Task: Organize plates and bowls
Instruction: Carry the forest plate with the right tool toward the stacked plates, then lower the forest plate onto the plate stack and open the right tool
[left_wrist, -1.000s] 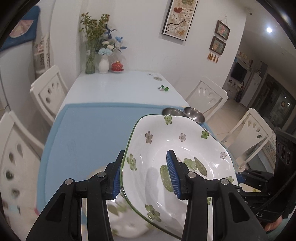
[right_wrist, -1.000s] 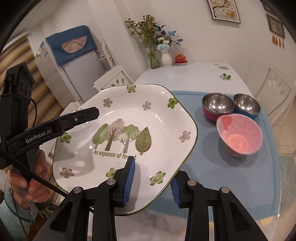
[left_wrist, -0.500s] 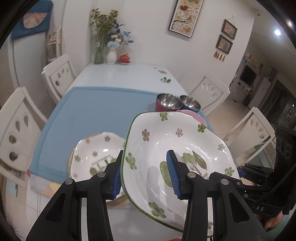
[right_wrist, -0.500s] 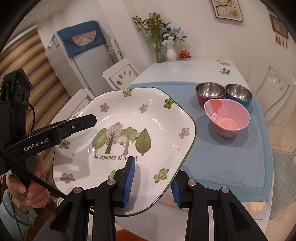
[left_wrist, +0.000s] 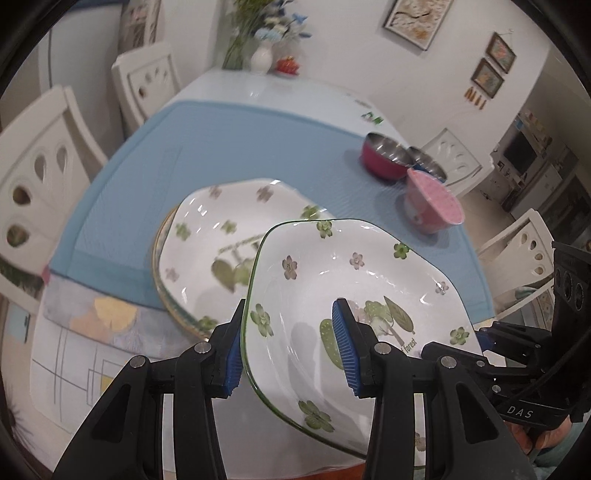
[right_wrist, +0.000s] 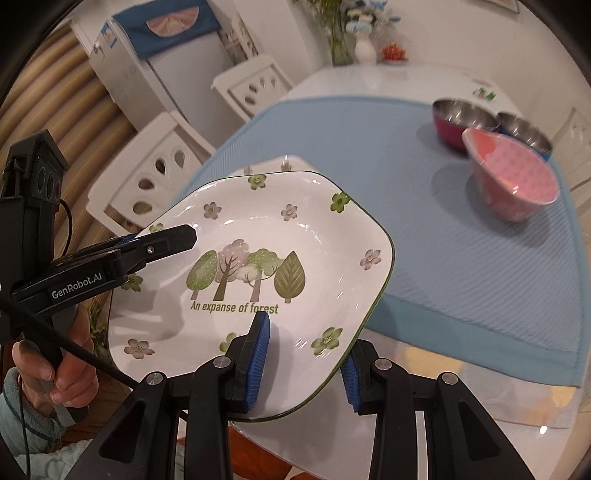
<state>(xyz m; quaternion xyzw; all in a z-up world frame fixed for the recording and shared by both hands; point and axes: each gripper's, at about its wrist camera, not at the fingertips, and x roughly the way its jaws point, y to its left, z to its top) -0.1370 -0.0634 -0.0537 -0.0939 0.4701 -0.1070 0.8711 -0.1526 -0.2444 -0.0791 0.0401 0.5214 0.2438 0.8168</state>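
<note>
Plate (right_wrist: 258, 258) reads "An expanse of forest" under 4 printed trees; glossy white ceramic, rounded-square, thin green rim, small green and mauve flowers; held in the air over the near desk edge by both grippers. Left gripper (left_wrist: 291, 347) jaws narrow, blue ribbed pads pinching the plate's left rim; body marked "GenRobot.AI" in the right view. Right gripper (right_wrist: 304, 363) jaws narrow, pads clamped on the near rim; "DAS" lettering on its body in the left view. Second plate (left_wrist: 207, 258), same floral pattern, lies on a gold-rimmed plate (left_wrist: 159, 266) on the blue ribbed mat (left_wrist: 229, 155), partly under the held plate. Pink dotted bowl (right_wrist: 513, 184) tilted, just beside 2 steel-lined bowls: red bowl (right_wrist: 460, 122), blue bowl (right_wrist: 524, 129). White desk (left_wrist: 266, 92); white vase (left_wrist: 261, 57) with flowers at far end.
</note>
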